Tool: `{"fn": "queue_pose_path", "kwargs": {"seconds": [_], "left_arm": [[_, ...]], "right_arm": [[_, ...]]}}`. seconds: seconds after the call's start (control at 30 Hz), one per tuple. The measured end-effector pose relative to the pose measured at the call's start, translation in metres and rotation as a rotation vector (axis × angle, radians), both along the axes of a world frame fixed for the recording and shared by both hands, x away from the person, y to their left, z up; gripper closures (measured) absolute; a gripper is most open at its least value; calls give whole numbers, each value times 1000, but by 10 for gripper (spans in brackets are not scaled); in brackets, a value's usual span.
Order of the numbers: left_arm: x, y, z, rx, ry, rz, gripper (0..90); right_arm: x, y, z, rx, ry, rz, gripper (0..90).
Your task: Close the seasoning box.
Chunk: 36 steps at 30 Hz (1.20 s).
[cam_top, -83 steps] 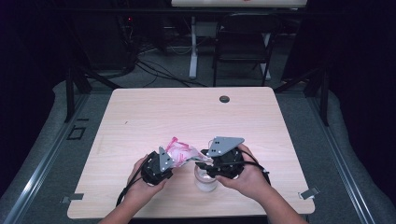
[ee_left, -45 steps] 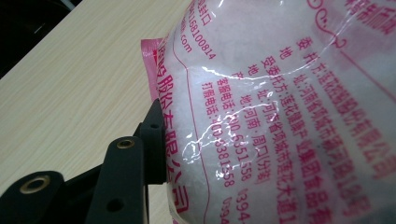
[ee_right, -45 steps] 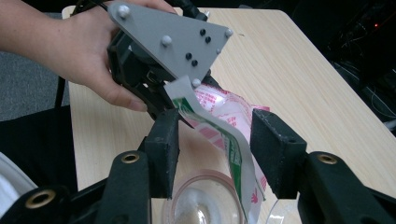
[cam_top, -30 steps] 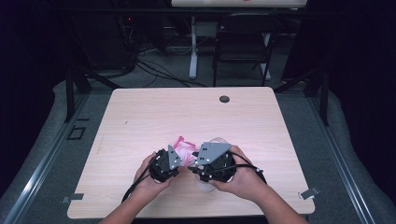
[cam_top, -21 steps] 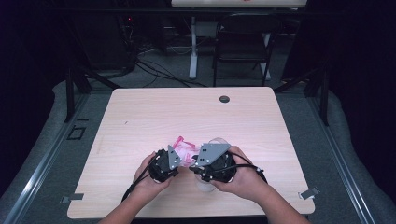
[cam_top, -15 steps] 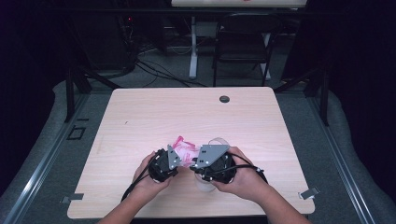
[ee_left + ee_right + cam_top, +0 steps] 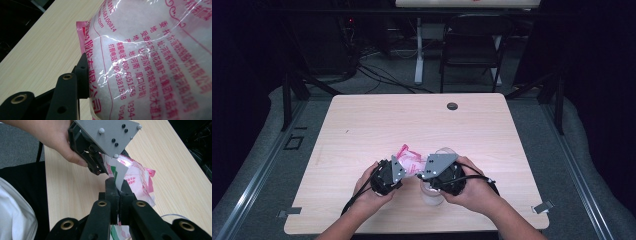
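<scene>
- The right gripper (image 7: 119, 185) is closed on a corner of the pink-printed bag (image 7: 136, 178); its jaws have just been closing, with the film pinched between them.
- The left gripper (image 7: 388, 176) is clamped partway open on the same bag (image 7: 155, 57), one pad pressed into its side.
- One bag is held up near the table's (image 7: 362, 125) front edge.
- One clear cup (image 7: 432, 195) stands beneath the right gripper.
- Two grippers are counted.

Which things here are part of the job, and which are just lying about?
In the job:
- pink printed bag, held by the left claw
- bag's corner flap, pinched in the right claw
- clear cup on the table, below the right claw

Lying about:
- black grommet
- chair behind the table
</scene>
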<state>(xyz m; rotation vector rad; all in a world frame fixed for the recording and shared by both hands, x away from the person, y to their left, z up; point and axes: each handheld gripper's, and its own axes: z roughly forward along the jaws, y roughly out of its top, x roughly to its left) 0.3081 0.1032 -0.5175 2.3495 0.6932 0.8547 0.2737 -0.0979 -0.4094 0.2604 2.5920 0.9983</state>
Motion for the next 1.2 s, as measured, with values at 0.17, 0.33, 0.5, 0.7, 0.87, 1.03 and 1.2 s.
{"fn": "queue_pose_path", "kwargs": {"seconds": [0.17,0.33,0.5,0.7,0.87,1.03,1.2], "left_arm": [[-2,1,1,1,-22,-5,537],[-4,2,2,10,-42,-11,538],[-6,4,3,2,-57,-21,539],[-9,5,6,5,-69,-35,542],[-10,4,5,26,-92,-34,543],[-13,1,6,69,-135,-39,544],[-14,0,8,93,-165,-44,546]], "right_arm": [[1,-2,1,17,9,-13,900],[3,-5,1,32,24,-19,900],[4,-8,0,37,37,-30,900],[8,-11,1,55,48,-47,900],[10,-12,0,64,50,-62,900],[12,-15,-1,72,51,-73,900],[11,-17,0,80,43,-83,900]]}}
